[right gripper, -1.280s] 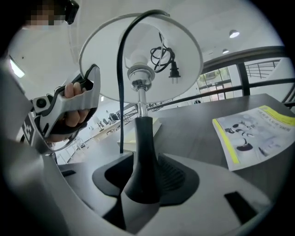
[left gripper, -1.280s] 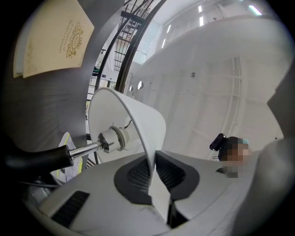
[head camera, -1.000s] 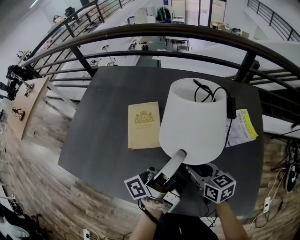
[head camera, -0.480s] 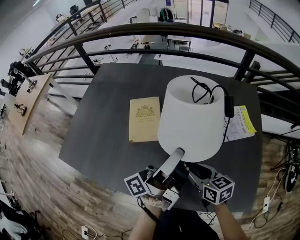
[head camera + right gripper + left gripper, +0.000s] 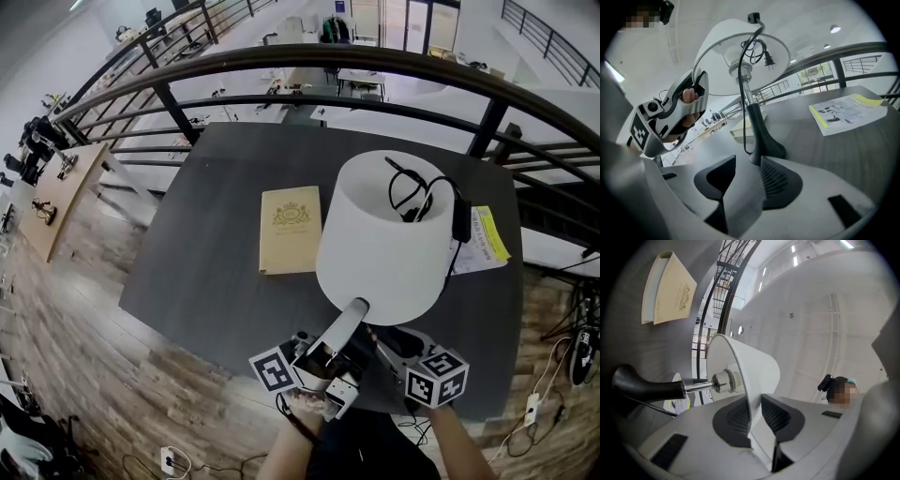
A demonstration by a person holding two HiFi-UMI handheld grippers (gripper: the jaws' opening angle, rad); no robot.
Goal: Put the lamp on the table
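Note:
The lamp stands on the dark table. Its white shade hides the stem from above, and its black cord is coiled on top. Its black base rests flat on the tabletop under the chrome stem. My left gripper straddles the shade's lower rim. Its jaws have eased apart, and a gap shows beside one pad. My right gripper is open low on the table, its tips just short of the base. Its marker cube shows below the shade.
A tan booklet lies left of the lamp. A printed sheet with a yellow edge lies to its right. A dark railing curves behind the table, with a drop beyond it. The table's near edge is close to both grippers.
The head view has shifted slightly. The lamp and both grippers hold the same places.

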